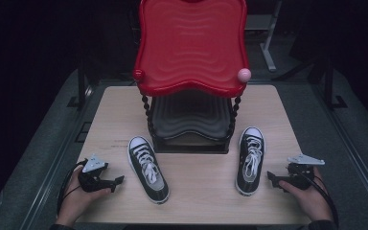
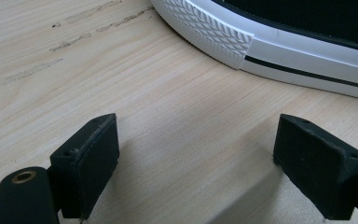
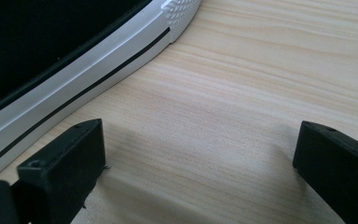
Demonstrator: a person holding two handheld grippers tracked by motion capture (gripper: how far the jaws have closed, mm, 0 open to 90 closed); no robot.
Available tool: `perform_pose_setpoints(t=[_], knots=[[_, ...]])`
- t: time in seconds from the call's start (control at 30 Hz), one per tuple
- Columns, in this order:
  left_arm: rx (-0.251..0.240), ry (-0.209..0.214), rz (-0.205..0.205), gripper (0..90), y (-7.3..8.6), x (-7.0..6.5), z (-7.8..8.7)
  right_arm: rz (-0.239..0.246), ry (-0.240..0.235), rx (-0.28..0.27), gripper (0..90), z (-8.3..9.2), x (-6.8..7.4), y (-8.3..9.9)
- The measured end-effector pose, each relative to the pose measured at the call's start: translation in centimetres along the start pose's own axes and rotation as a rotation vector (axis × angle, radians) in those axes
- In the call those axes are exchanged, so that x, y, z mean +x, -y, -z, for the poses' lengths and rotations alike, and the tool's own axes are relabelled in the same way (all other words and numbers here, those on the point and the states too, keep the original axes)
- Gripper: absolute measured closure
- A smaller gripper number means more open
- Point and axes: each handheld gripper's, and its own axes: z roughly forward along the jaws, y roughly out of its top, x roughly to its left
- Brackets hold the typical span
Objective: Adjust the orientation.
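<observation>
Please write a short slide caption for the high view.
Two black sneakers lie before a red two-tier shelf while the open left claw and right claw rest nearby.

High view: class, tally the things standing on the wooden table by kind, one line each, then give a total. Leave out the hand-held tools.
Black and white sneakers: 2, the left sneaker and the right sneaker
Two-tier shelf stand with red top tray: 1
Total: 3
</observation>
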Motion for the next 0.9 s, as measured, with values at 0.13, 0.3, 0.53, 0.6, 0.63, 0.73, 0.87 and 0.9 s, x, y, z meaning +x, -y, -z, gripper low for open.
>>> perform_pose_setpoints(t=[0.13, 0.3, 0.53, 0.6, 0.63, 0.73, 0.87, 0.9], knots=[[0.001, 0.0, 0.0, 13.5, 0.0, 0.0, 0.0, 0.003, -0.003, -0.001, 1.9, 0.0, 0.0, 0.0], [0.001, -0.002, 0.001, 13.7, 0.0, 0.0, 0.0, 0.003, -0.003, -0.001, 1.8, 0.0, 0.0, 0.0], [0.018, -0.005, 0.004, 14.9, -0.1, -0.1, 0.2, 0.004, -0.003, -0.001, 1.8, 0.0, 0.0, 0.0], [0.024, 0.009, -0.008, 22.7, -0.3, -0.1, 0.4, 0.005, -0.003, -0.001, 1.9, 0.0, 0.0, 0.0], [0.026, 0.013, -0.013, 28.1, -0.3, -0.2, 0.5, 0.006, -0.004, -0.001, 1.8, 0.0, 0.0, 0.0], [0.059, 0.014, -0.006, 43.8, -0.6, -0.2, 1.0, 0.007, -0.004, -0.001, 1.9, 0.0, 0.0, 0.0], [0.072, 0.035, 0.038, 67.6, -1.5, 0.0, 1.6, 0.008, -0.005, -0.001, 1.9, 0.0, 0.0, 0.0], [0.065, 0.04, 0.046, 73.7, -1.9, 0.2, 1.8, 0.008, -0.005, -0.001, 1.9, 0.0, 0.0, 0.0]])
